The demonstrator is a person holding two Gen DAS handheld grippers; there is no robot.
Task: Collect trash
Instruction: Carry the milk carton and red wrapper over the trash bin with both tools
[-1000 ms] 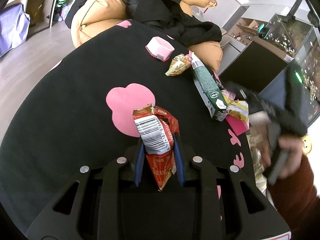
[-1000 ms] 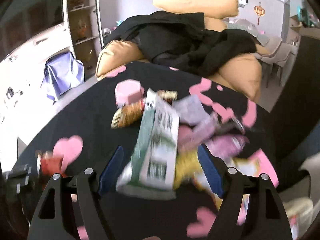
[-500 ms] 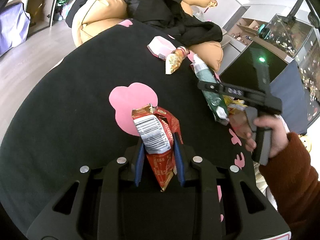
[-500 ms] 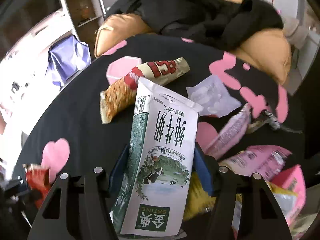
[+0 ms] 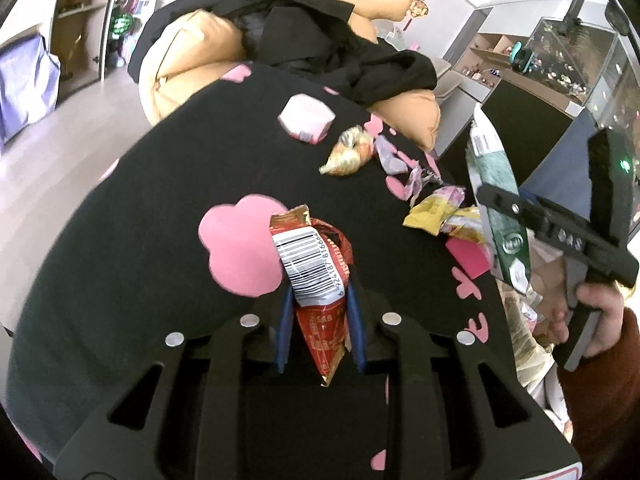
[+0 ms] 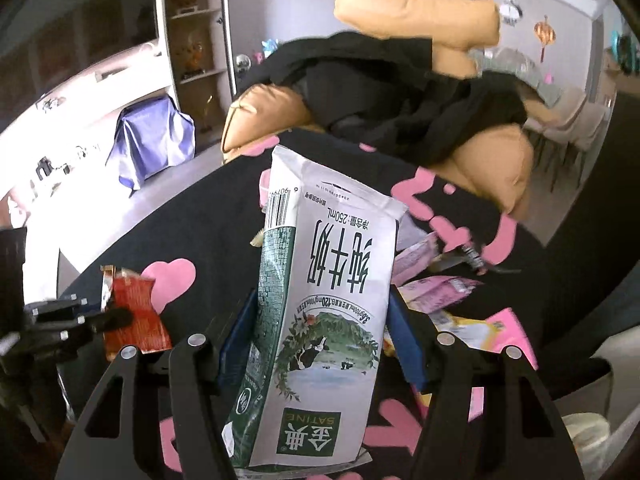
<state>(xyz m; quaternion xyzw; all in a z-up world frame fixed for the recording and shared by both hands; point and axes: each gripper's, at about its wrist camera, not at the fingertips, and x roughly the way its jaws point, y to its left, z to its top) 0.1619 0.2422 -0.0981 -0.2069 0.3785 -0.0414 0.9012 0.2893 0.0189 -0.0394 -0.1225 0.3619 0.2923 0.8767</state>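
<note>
With both tongs loaded — left tongs pinching the red wrapper, right tongs clamped around the milk carton — I judge collection barely begun: several wrappers litter the worktop's far-right edge.

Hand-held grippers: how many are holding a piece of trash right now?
2. The left hand-held gripper clamps a red snack wrapper; the right hand-held gripper holds a milk carton lifted off the table.

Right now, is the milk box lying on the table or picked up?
Picked up. The right gripper clamps the milk carton between its blue pads, and the left camera shows it raised above the black table.
</note>
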